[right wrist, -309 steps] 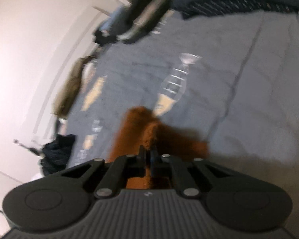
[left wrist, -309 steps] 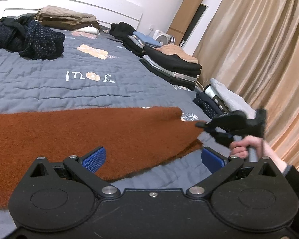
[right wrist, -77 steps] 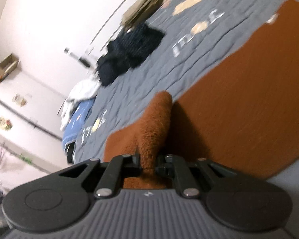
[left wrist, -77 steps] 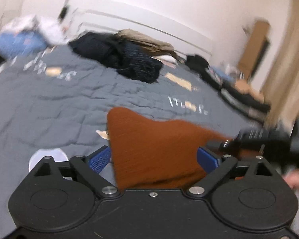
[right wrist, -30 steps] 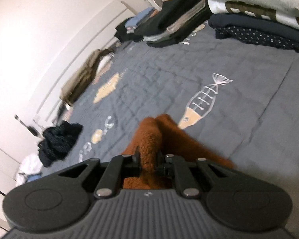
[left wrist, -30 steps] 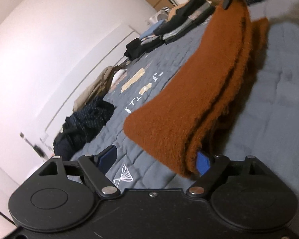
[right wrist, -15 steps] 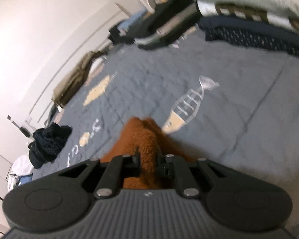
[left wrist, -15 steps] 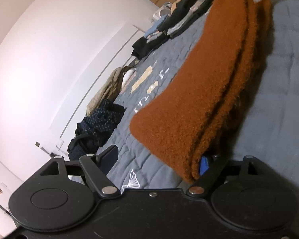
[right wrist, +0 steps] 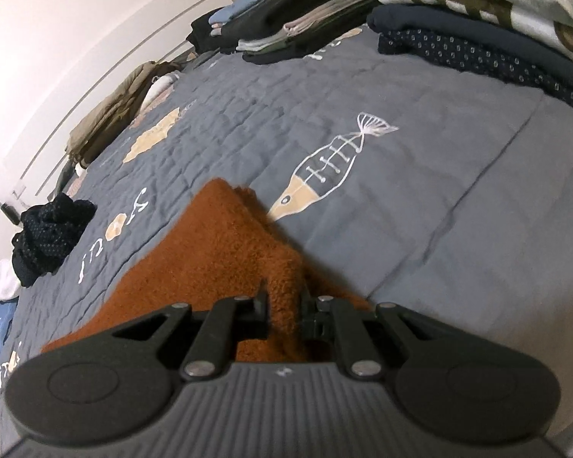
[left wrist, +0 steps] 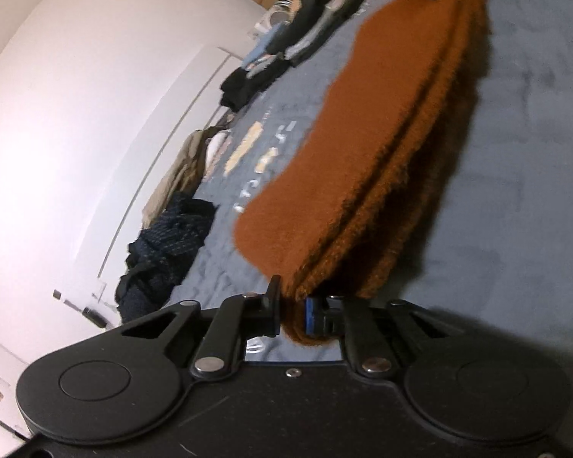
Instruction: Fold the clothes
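Rust-brown fuzzy garment (left wrist: 370, 160), folded into several thick layers, hangs stretched between the two grippers above the bed. Starting on the left side, the left gripper (left wrist: 292, 313) has its two black fingers drawn in on one end of the folded cloth, the blue pad (left wrist: 311, 315) pressed into the pile, so the layered edge is pinched between them. From there the garment runs away as a long band toward its far end, which sits up at the top of the left wrist view; what holds it there is too blurred to tell from that camera. Under it lies the grey quilt (left wrist: 515, 175), and off to the left a dark crumpled heap of clothes (left wrist: 164, 244) sits near the white wall (left wrist: 76, 114), with a tan folded pile (left wrist: 183, 164) beyond it.

Over on the right, the right gripper (right wrist: 282, 313) is closed tight on the other end of the brown cloth (right wrist: 217, 252), a ridge of fabric bunched up between the fingers. Past it the quilt shows a stitched fish (right wrist: 324, 168) just beside the cloth's far corner. Stacks of folded clothes (right wrist: 477, 30) line the far right edge of the bed.
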